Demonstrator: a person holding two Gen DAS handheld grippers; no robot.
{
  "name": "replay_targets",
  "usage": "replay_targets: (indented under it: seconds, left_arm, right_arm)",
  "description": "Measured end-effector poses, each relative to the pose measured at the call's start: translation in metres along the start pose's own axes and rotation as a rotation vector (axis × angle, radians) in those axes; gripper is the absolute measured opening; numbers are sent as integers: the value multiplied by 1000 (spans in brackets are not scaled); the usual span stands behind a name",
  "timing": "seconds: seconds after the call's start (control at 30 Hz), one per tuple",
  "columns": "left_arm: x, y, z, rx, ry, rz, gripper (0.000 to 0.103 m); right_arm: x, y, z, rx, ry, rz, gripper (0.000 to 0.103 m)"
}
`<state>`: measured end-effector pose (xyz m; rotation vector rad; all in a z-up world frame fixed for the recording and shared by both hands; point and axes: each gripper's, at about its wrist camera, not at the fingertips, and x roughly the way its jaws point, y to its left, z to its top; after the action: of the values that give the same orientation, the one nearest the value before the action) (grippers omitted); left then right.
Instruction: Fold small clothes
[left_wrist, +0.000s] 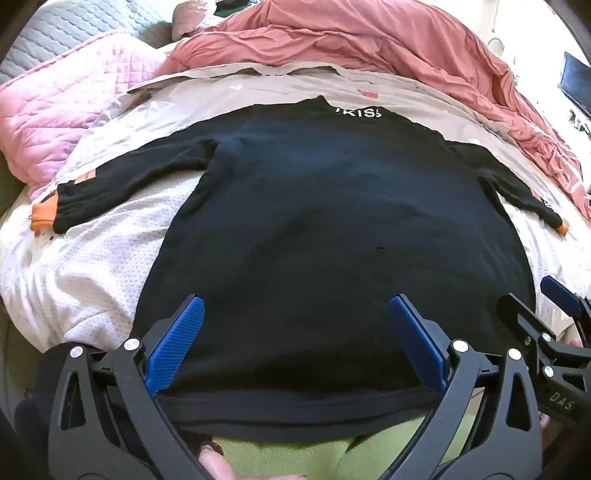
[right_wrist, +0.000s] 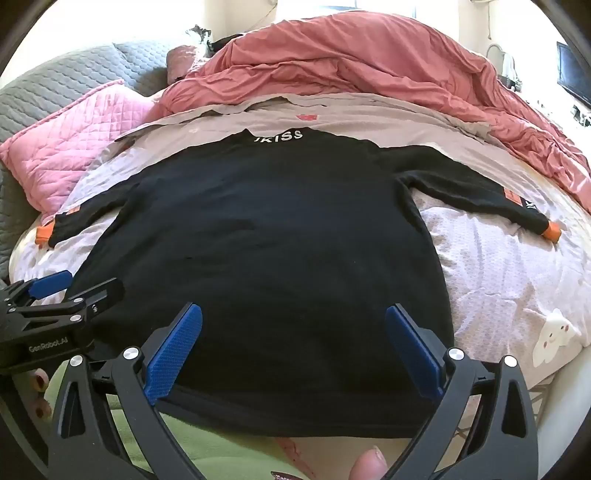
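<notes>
A: Where's the sweater?

B: The black sweater (left_wrist: 332, 229) lies flat on the bed sheet (left_wrist: 92, 266), filling the middle of both views. Collar at the top centre w/ white lettering (left_wrist: 357, 112), hem at the bottom edge, nearest the cameras. Both sleeves are spread out sideways — an orange cuff (left_wrist: 41, 218) at mid-left and the other cuff (left_wrist: 561, 228) at mid-right of the left wrist view.

A: Left gripper?

B: The left gripper (left_wrist: 295, 343) is spread wide, blue pads (left_wrist: 177, 343) well apart, nothing between them but the sweater's lower part lying beneath. It has hold of nothing. In the right wrist view it shows at the lower left (right_wrist: 70, 288), beside the sweater's left edge; can't tell from there if it touches the cloth.

A: And the right one?

B: Same — the right gripper (right_wrist: 293, 347) is wide open, pads (right_wrist: 173, 350) apart, hovering over the hem area, gripping nothing. It also peeks in at the lower right of the left wrist view (left_wrist: 546, 306).

A: What else is around?

B: A red-pink blanket (right_wrist: 351, 62) bunched across the top, a pink quilted pillow (right_wrist: 74, 147) at upper left, grey quilted cover (right_wrist: 66, 70) behind it. Green cloth (left_wrist: 288, 458) at bottom centre, below the hem. A fingertip (right_wrist: 369, 467) shows at the bottom edge, and a cartoon print (right_wrist: 554, 334) on the sheet at lower right.
</notes>
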<state>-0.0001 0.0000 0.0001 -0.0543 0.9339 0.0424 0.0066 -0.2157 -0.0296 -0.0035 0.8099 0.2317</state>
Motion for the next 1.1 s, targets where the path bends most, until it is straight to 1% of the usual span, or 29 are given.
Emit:
replay_targets:
  seconds: [0.13,0.17,0.27,0.3,0.47,0.57,1.1]
  left_arm:
    - [1,0,-1,-11,5,11,94]
    - [-2,-6,0,-12,6,-2,94]
    - [-3,-10,-1,-16,6,1,94]
    - [-4,-4,0,-17,6,-8,94]
    - [-5,-8,-1,-13,5,-6,94]
    - [-3,4,1,-18,11,-18,94]
    - [-2,5,1,-11,4,-11,94]
  right_arm:
    - [1,0,0,-3,2,-6,99]
    - [1,1,1,-3,2,-7,99]
    - [2,0,2,-6,3,-11,99]
    - [-2,1,1,-6,-5,-17,99]
    - [-1,1,0,-9,-3,-21,99]
    - [-2,2,5,-11,5,-23,99]
    - [4,0,1,-13,14,-30,99]
